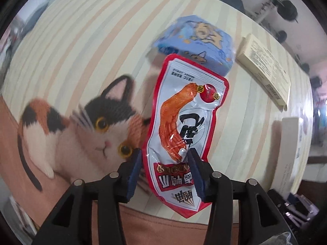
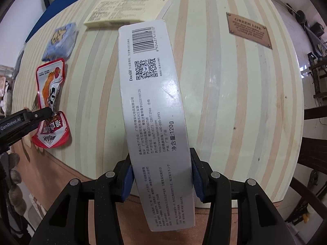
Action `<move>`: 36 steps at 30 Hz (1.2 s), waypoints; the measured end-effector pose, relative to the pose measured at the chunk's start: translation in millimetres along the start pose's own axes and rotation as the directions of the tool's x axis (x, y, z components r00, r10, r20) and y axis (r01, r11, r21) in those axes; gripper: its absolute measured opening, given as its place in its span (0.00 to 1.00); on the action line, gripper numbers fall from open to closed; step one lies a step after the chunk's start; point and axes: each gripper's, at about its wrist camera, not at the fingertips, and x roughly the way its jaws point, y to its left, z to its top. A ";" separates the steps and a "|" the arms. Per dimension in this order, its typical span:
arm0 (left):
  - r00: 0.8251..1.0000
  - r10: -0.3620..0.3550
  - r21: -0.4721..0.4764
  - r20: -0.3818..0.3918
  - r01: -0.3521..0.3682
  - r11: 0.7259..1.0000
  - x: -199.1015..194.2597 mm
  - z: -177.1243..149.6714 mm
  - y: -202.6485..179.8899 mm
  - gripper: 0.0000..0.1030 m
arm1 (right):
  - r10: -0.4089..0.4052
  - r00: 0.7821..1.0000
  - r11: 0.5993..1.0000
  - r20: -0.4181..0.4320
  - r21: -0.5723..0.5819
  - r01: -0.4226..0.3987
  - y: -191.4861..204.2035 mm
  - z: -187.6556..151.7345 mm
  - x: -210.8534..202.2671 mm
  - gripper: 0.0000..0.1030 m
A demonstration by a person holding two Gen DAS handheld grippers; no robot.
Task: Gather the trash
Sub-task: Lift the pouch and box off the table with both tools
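Note:
A red-and-white snack packet [image 1: 184, 110] printed with an orange duck foot hangs slightly above the striped tablecloth. My left gripper [image 1: 164, 155] is shut on its lower half, blue pads [image 1: 133, 175] pressing both edges. The right wrist view shows the same packet [image 2: 50, 85] at the far left, pinched and creased by the left gripper [image 2: 49, 111]. A long white toothpaste box [image 2: 155, 106] with a barcode and QR code is clamped across its width by my right gripper [image 2: 161, 175], which is shut on it. The box points away over the table.
A blue tissue pack [image 1: 196, 40] lies just beyond the snack packet, and a flat cream box [image 1: 265, 69] lies to its right. The tablecloth bears a calico cat picture [image 1: 81, 126] and a brown label patch [image 2: 249, 30]. A gloved hand [image 2: 12, 175] shows at lower left.

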 end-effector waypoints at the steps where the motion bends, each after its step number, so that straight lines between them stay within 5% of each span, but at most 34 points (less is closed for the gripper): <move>1: 1.000 0.014 0.023 0.002 -0.014 1.000 -1.4 1.0 -3.0 0.42 | -0.001 1.000 1.000 0.001 0.002 0.001 -1.4 0.9 -1.0 0.49; 4: 1.000 -0.003 0.035 0.009 0.003 0.999 -9.2 3.3 -7.3 0.42 | 0.004 1.000 1.000 0.003 0.007 -0.004 -4.4 -2.9 -1.9 0.49; 9: 0.989 -0.138 -0.021 0.051 0.140 0.990 -28.8 11.5 3.5 0.42 | 0.002 0.999 0.999 0.051 0.039 -0.004 -15.9 -4.2 -3.5 0.49; 11: 0.992 -0.127 0.013 0.014 0.127 0.992 -20.2 14.7 -6.4 0.42 | 0.008 0.999 0.999 0.054 0.046 -0.011 -24.9 1.6 -6.9 0.49; 14: 0.997 -0.079 0.079 -0.019 0.080 0.994 -5.8 23.1 -24.3 0.64 | 0.010 0.999 0.998 0.045 0.061 -0.013 -35.2 3.9 -6.8 0.49; 19: 0.998 0.056 0.133 0.012 -0.057 0.989 -1.7 27.0 -47.5 0.63 | 0.003 0.999 0.998 0.044 0.055 -0.005 -44.3 12.0 -5.6 0.49; 20: 0.998 0.051 0.124 0.024 -0.053 0.991 -3.4 26.5 -47.7 0.62 | 0.000 0.999 0.999 0.046 0.052 -0.002 -43.5 11.3 -5.0 0.49; 21: 0.999 0.030 0.121 0.042 -0.035 0.992 -8.2 25.0 -48.4 0.45 | -0.004 0.999 0.999 0.046 0.050 0.002 -41.2 11.1 -2.3 0.49; 30: 0.996 -0.014 0.155 0.093 -0.001 0.988 -44.0 -21.3 -42.5 0.20 | -0.010 0.998 1.000 0.070 0.025 0.008 -14.2 -6.4 -1.6 0.49; 36: 0.990 -0.113 0.103 0.083 0.104 0.989 -36.7 -41.0 -17.7 0.23 | 0.018 0.997 1.000 0.079 0.011 -0.019 -6.7 -17.4 -5.4 0.49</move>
